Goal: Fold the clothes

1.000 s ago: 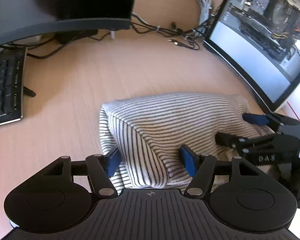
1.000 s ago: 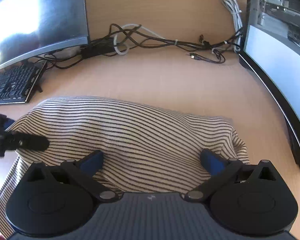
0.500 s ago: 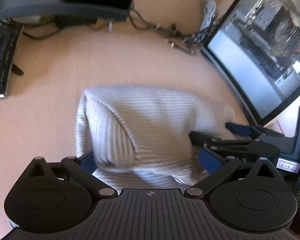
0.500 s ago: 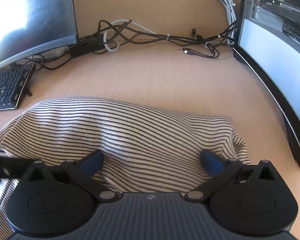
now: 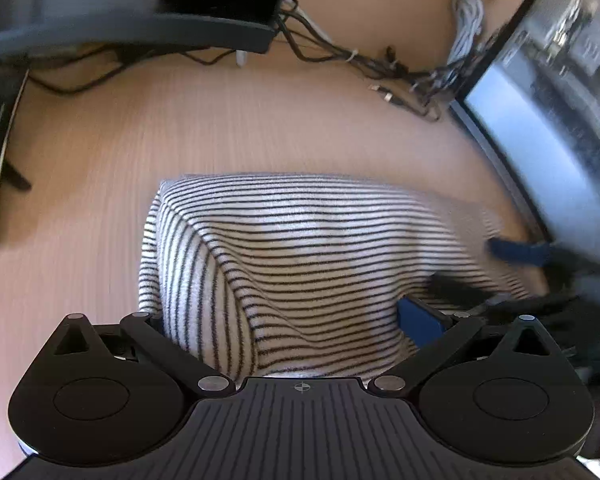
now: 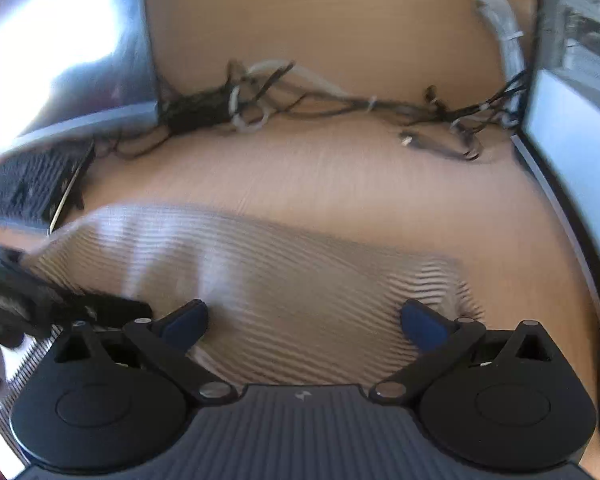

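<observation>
A white shirt with thin black stripes (image 5: pixel 320 240) lies folded in a soft bundle on the wooden desk (image 5: pixel 220 128). My left gripper (image 5: pixel 288 320) stands wide open over its near left part, with cloth bulging between the jaws and the left pad hidden behind a fold. In the right wrist view the shirt (image 6: pixel 300 280) is blurred. My right gripper (image 6: pixel 304 322) straddles its near right part; the jaws are closing, still wide, with cloth lying between them and neither pad pressing on it. Each gripper shows in the other's view: the right gripper (image 5: pixel 488 268) and the left gripper (image 6: pixel 60 304).
A curved monitor (image 5: pixel 120 8) stands at the back left with a keyboard (image 6: pixel 36 184) below it. A second monitor (image 5: pixel 540 120) walls off the right side. Tangled cables (image 6: pixel 300 96) run along the back edge. Bare desk (image 6: pixel 340 184) lies beyond the shirt.
My left gripper's jaws have spread from a narrower hold around a fold to full width, letting the cloth go. Both hands have shifted across the desk, and the right view is now blurred.
</observation>
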The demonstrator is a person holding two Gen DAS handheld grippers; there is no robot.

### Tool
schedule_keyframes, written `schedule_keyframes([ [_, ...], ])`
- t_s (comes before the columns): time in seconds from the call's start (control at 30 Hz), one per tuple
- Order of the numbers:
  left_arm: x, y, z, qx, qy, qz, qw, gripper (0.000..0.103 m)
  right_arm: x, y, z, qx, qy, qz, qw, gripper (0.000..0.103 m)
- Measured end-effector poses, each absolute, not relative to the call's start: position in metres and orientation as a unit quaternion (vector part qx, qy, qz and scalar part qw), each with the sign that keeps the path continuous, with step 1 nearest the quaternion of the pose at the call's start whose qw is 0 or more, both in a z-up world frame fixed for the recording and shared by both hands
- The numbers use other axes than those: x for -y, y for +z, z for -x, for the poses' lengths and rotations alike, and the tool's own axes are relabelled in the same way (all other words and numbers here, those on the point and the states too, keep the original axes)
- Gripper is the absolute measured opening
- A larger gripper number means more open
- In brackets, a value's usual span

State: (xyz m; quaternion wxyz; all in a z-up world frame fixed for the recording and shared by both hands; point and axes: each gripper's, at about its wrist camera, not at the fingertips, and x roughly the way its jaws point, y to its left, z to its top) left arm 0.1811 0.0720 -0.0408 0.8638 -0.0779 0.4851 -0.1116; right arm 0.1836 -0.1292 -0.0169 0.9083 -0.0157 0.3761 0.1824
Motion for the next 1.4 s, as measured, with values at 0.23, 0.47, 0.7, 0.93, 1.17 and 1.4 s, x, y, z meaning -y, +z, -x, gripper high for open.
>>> schedule_keyframes([
  [0.23, -0.055, -0.052, -0.164, -0.458, -0.104, 0.007, 0.883, 0.103, 0.177, -0.002, -0.149, -0.363, 0.135, -0.067, 0.919, 0.052],
  [0.47, -0.06, -0.051, -0.168, -0.452, -0.119, 0.013, 0.884, 0.103, 0.186, -0.033, -0.156, -0.411, 0.131, -0.063, 0.9, 0.064],
  [0.7, -0.083, -0.041, -0.209, -0.471, -0.141, 0.082, 0.867, 0.103, 0.187, -0.028, -0.204, -0.395, 0.13, -0.055, 0.908, 0.064],
  [0.93, -0.149, -0.012, -0.175, -0.454, -0.131, 0.153, 0.868, 0.103, 0.224, 0.006, -0.184, -0.357, 0.11, -0.106, 0.922, 0.064],
  [1.17, -0.121, -0.021, -0.214, -0.467, -0.124, 0.166, 0.86, 0.08, 0.186, -0.014, -0.209, -0.373, 0.15, -0.085, 0.912, 0.068],
  [1.4, -0.113, 0.001, -0.216, -0.441, -0.137, 0.119, 0.879, 0.032, 0.158, 0.013, -0.2, -0.324, 0.17, 0.006, 0.931, 0.016],
])
